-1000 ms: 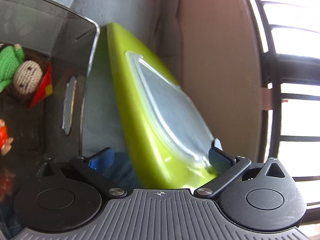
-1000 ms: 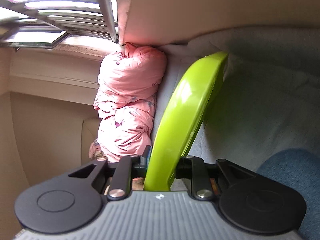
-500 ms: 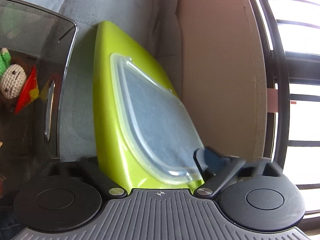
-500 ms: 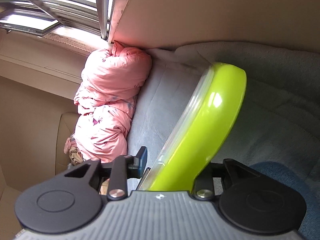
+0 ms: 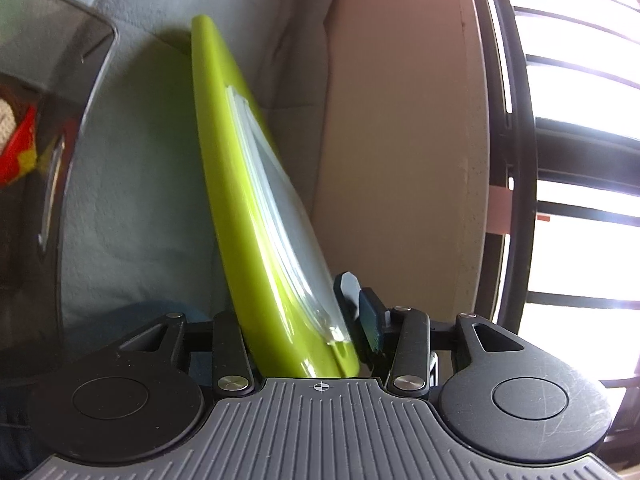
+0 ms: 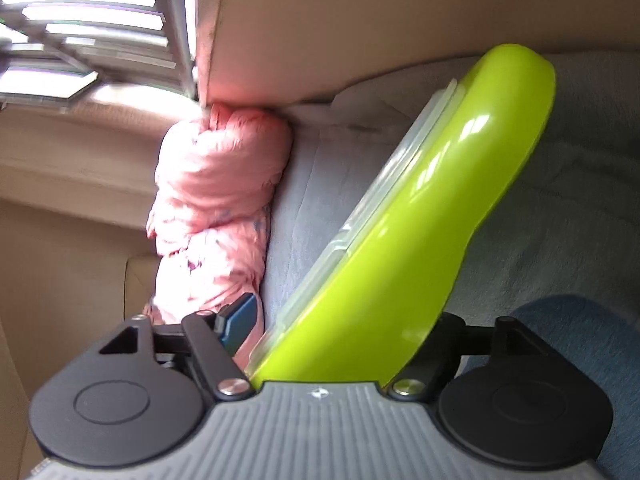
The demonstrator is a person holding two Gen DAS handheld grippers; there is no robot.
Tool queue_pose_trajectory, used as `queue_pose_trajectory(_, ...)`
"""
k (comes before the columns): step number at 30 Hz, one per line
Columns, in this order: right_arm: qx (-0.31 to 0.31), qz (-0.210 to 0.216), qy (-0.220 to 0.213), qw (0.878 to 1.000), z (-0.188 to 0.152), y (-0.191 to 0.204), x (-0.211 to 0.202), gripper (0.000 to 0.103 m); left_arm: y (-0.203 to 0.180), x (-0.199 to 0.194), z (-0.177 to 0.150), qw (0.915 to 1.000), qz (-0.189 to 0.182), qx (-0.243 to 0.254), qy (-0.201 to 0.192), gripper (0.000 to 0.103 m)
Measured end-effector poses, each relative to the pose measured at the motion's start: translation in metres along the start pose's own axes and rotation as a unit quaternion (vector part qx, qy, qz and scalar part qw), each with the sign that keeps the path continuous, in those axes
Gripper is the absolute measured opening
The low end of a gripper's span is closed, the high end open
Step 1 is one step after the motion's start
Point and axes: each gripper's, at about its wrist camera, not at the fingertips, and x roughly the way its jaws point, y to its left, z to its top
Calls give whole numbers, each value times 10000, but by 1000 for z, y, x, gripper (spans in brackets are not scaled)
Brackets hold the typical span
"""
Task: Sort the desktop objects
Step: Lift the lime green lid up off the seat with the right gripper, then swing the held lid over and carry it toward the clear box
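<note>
Left wrist view: the left tool (image 5: pixel 304 340) is pinching the near rim of the lime-green glossy plastic lid with a clear inset panel (image 5: pixel 240 216), held on edge over the grey blanket-covered bed (image 5: pixel 132 208). It is looking stiff, light and slick. The smoked translucent plastic bin (image 5: pixel 48 168) is standing just beside it.

Right wrist view: the right tool (image 6: pixel 340 344) is straddling the lid's (image 6: pixel 420 240) opposite rim; whether it is squeezing, I cannot tell. The pink bundled quilt (image 6: pixel 216 208) and beige wall (image 6: pixel 400 12) are crowding the bed's far edge.
</note>
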Motion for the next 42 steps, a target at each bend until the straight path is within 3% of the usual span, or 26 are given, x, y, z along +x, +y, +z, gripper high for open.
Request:
queue_pose_trajectory(4, 217, -167, -263, 9993, -4, 3, 6, 75, 7, 1, -3, 10000, 12, -12, 16, 51)
queue_pose_trajectory(8, 500, -174, -377, 9979, -6, -2, 7, 66, 6, -3, -6, 9990, 315, 268, -154, 53)
queue_pose_trajectory(11, 708, -323, -539, 9955, -5, -10, 6, 59, 6, -8, -7, 9976, 459, 415, -303, 72)
queue_pose_trajectory(12, 730, -324, -525, 9954, -4, -13, 6, 44, 7, -9, -7, 9976, 462, 412, -315, 77)
queue_pose_trajectory(15, 488, -58, -348, 9982, 1, -15, 8, 24, 14, -9, -5, 9982, 443, 310, -271, 88)
queue_pose_trajectory(16, 326, 26, -318, 9990, 1, -11, 6, 22, 15, -10, -5, 9978, 484, 316, -323, 94)
queue_pose_trajectory(19, -101, -20, -501, 9987, 2, 2, -5, 22, 14, -21, -6, 9962, 553, 478, -470, 95)
queue_pose_trajectory(21, -58, -48, -627, 9980, 5, 0, -11, 22, 13, -29, -6, 9957, 527, 540, -539, 96)
queue_pose_trajectory(27, -190, 47, -539, 9984, 13, 3, -20, 22, -1, -42, -7, 9832, 1167, 1035, -945, 99)
queue_pose_trajectory(31, -612, 302, -360, 9970, 18, 23, -33, 25, 0, -52, -7, 9852, 949, 1080, -938, 99)
queue_pose_trajectory(34, -767, 741, -104, 9942, 24, 36, -45, 26, -2, -63, -9, 9844, 818, 1239, -945, 102)
queue_pose_trajectory(37, -631, 1270, 100, 9898, 31, 47, -58, 26, -5, -73, -14, 9863, 419, 1270, -966, 103)
queue_pose_trajectory(42, -795, 1602, 52, 9839, 31, 81, -77, 31, 6, -102, -23, 9859, -382, 1124, -1177, 103)
